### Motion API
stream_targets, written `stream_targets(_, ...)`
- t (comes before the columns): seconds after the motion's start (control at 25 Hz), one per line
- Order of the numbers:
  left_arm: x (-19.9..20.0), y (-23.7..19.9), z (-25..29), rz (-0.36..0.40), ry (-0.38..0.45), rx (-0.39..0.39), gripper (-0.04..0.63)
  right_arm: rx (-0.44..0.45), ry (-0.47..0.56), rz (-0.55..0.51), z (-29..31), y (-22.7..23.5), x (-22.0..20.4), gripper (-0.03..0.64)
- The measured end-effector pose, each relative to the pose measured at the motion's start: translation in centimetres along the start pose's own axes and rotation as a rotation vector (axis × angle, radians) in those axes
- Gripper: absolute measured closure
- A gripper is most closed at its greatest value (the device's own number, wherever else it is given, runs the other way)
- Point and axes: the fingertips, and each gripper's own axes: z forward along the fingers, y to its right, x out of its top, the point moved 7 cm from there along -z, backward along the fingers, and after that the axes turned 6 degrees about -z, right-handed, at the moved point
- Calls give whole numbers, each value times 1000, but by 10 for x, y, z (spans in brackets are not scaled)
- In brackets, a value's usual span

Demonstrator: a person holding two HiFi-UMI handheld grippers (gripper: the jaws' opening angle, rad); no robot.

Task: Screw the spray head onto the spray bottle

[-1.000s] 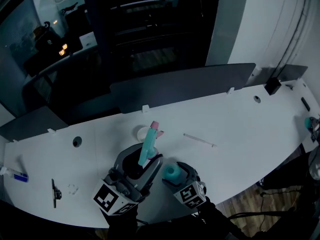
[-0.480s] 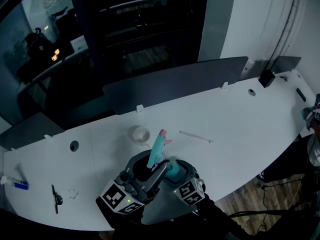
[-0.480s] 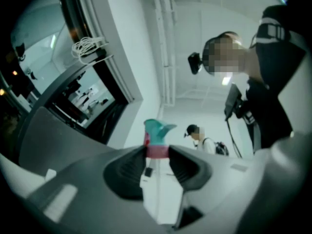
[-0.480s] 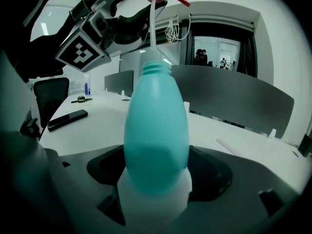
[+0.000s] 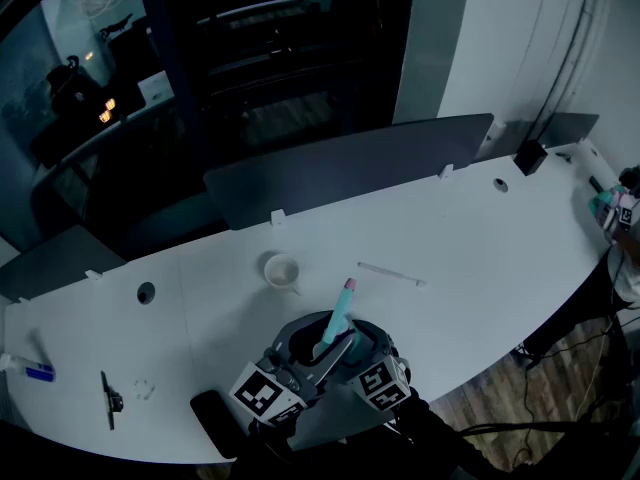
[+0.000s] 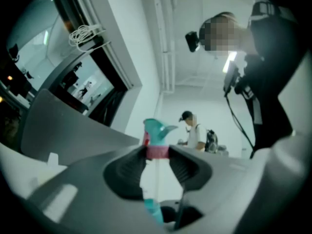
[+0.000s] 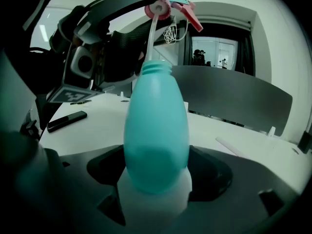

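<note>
My left gripper is shut on the pink collar of the teal spray head, which stands tilted above the bottle. In the left gripper view the collar sits between the pads, nozzle up. My right gripper is shut on the teal spray bottle, holding it upright by its lower body. In the right gripper view the spray head hangs a little above the threaded neck, and its white dip tube runs down to the mouth. In the head view the left gripper hides most of the bottle.
A white cup and a thin white tube lie on the white table beyond the grippers. A black flat device lies near the front edge. A grey partition borders the far side.
My left gripper has come down and to the right with the spray head, from beside the bottle to right over it. The right gripper and bottle have stayed put.
</note>
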Motion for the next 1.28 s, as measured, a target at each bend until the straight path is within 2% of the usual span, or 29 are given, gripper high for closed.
stream_targets(0.2,-30,3,2,45,-108,10,449,-3,12,18,0,0,1,216)
stream_targets(0.48,-51,1,-6,59,-183,41,449,-8,14,-6,-2,-2,1,216)
stream_targets(0.68,-59,-3,-5,55,-178,47,449,-8,21,22,-2,-2,-1,216)
stream_targets(0.8,-59,-2,-5,24,-158,54,449,-8,28,19,-3,-3,-1,216)
stream_targets(0.92,-65,-5,-2,72,-188,47,449,-7,31,24,-3,-1,-1,216)
stream_targets(1.08,-66,-6,-3,60,-167,59,449,-4,30,28,-2,-2,-1,216)
stream_targets(1.28,-62,-3,-5,114,-193,51,448,3,34,-5,-2,-2,-1,216)
